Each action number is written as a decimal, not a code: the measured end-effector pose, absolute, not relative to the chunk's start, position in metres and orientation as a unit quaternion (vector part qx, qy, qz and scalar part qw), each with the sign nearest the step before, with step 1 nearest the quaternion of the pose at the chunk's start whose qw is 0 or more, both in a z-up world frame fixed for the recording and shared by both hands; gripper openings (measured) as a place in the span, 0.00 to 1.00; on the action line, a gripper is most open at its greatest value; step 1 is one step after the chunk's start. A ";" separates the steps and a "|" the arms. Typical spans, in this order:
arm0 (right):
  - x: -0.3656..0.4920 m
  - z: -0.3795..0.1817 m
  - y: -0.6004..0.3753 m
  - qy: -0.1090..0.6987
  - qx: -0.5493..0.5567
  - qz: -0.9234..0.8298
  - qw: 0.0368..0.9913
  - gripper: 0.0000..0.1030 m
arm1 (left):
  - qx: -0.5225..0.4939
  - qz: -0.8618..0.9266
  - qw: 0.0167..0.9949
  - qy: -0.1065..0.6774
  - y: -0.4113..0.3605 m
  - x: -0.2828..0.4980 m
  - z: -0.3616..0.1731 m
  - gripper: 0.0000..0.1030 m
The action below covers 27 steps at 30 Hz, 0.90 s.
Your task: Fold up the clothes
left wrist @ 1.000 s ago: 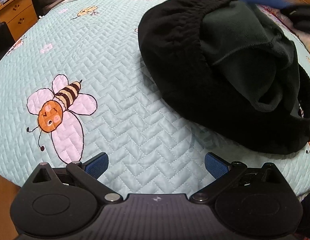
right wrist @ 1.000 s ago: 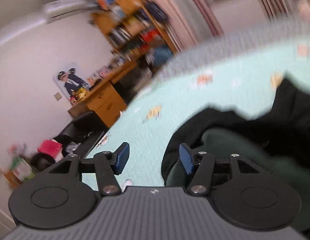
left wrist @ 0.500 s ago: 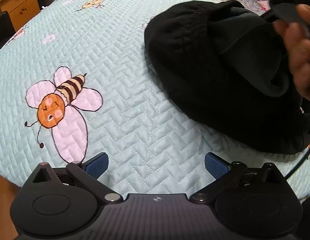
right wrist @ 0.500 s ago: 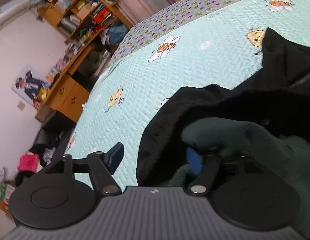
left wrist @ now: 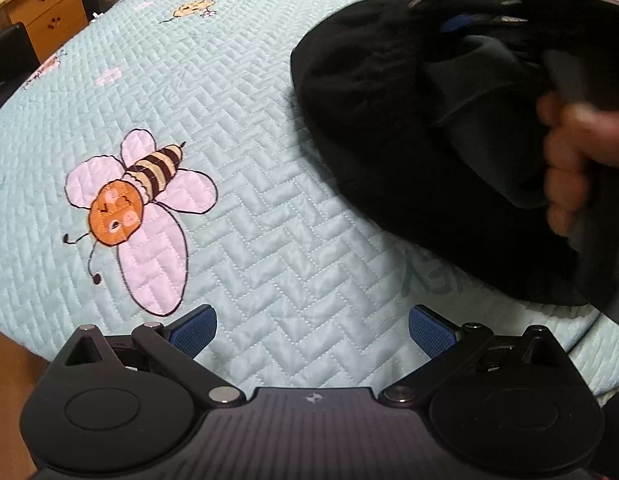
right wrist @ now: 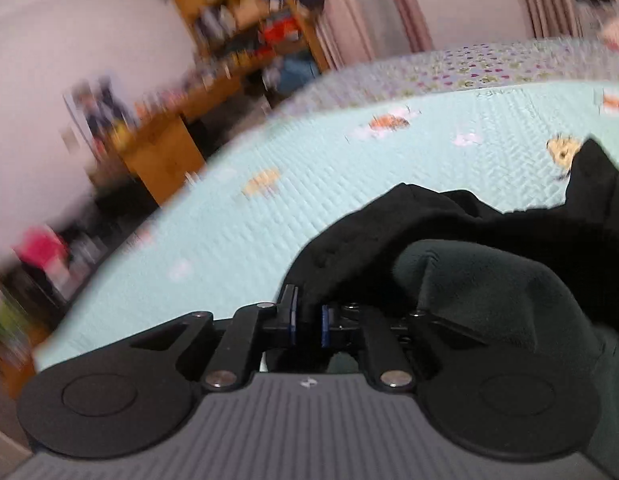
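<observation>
Right wrist view, right gripper (right wrist: 305, 322) pinching black garment (right wrist: 389, 240), left gripper (left wrist: 311, 328) spread

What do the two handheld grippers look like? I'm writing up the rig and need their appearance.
Both match. The left gripper has a black ribbed body with a small white logo, two round black discs, angular black link arms with silver pivot screws, and blue textured pads. The right gripper looks the same, its ribbed body greyer in this light. No cables or sleeves are clearly visible.

Home bedroom, bee-print quilted bed (left wrist: 269, 184), wooden desk (right wrist: 161, 148), cluttered bookshelf (right wrist: 245, 12)
</observation>
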State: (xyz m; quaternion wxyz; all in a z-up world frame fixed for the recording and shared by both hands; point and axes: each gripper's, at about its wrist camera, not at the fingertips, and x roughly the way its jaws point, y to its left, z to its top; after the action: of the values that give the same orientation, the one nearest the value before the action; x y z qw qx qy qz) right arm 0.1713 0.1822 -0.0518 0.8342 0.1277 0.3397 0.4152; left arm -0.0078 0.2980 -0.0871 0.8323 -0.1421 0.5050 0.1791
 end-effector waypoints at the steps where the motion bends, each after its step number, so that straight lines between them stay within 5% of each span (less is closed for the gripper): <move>1: 0.167 -0.051 0.175 0.324 0.140 0.423 0.835 0.09 | -0.141 0.182 0.832 0.505 0.298 -0.009 -0.086 0.99; 7: 0.150 -0.019 0.069 0.228 0.264 0.412 0.842 0.09 | -0.135 0.192 0.831 0.504 0.296 -0.014 -0.085 0.99; 18: 0.141 -0.048 -0.086 0.239 0.273 0.274 0.890 0.12 | -0.075 0.152 0.842 0.512 0.247 -0.006 -0.085 0.99; 22: 0.155 -0.084 -0.090 0.324 0.317 0.282 0.846 0.20 | -0.049 0.135 0.846 0.513 0.226 -0.006 -0.082 0.99; 27: 0.145 -0.064 -0.094 0.306 0.293 0.286 0.859 0.24 | -0.034 0.135 0.850 0.508 0.213 -0.006 -0.079 0.99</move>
State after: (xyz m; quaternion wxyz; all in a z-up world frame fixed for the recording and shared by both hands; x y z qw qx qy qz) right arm 0.1448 -0.0945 -0.0642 0.8593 0.2926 0.3065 0.2863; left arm -0.0065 0.2126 -0.0787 0.8501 -0.0335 0.5080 0.1348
